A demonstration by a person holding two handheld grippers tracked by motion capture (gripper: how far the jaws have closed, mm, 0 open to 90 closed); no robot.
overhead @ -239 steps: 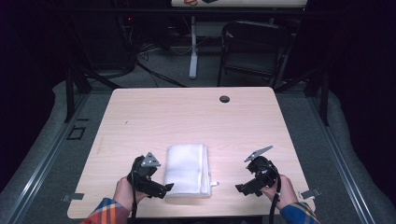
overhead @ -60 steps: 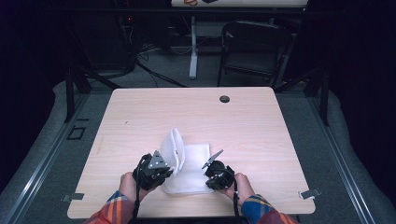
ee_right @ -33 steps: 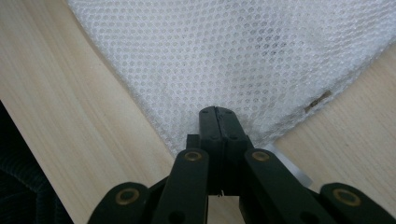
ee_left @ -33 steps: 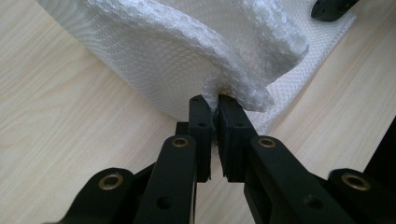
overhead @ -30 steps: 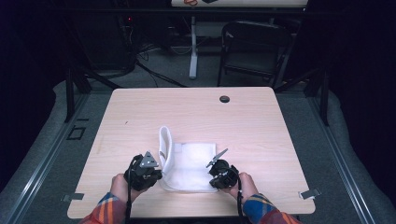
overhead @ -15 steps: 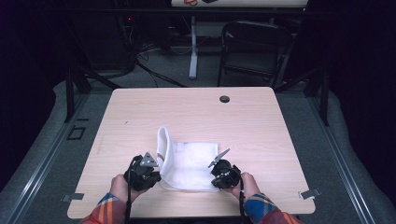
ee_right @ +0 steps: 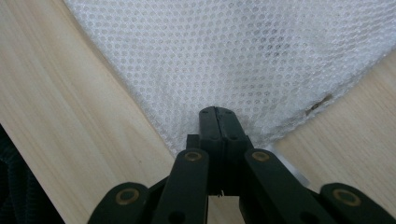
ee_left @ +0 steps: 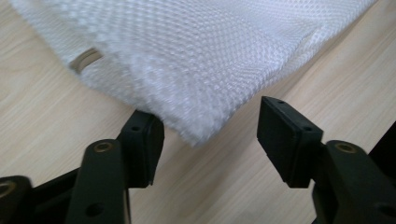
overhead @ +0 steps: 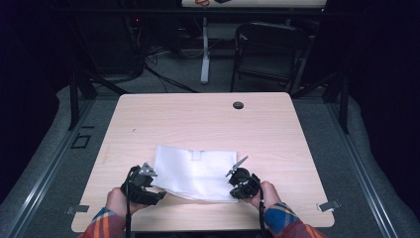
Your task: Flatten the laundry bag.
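Note:
A white mesh cloth (overhead: 195,171) lies spread flat on the near half of the wooden table (overhead: 198,124). My left gripper (overhead: 156,191) sits at the cloth's near left corner. In the left gripper view its jaws have just been opening, and my left gripper (ee_left: 210,135) stands open with the corner of the cloth (ee_left: 196,56) lying loose between the pads, not pressed. My right gripper (overhead: 234,184) is at the near right corner. In the right gripper view my right gripper (ee_right: 218,126) is shut on the edge of the cloth (ee_right: 233,56).
A dark round hole (overhead: 238,105) sits in the table near its far edge. Behind the table stand a black chair (overhead: 270,49) and a white post (overhead: 204,54). Metal clips (overhead: 329,205) mark the front corners. Bare wood lies beyond the cloth.
The cloth's left part, which stood folded upward, now lies flat and spread to the left. My left gripper has opened and let go of its corner. The right gripper kept its grip.

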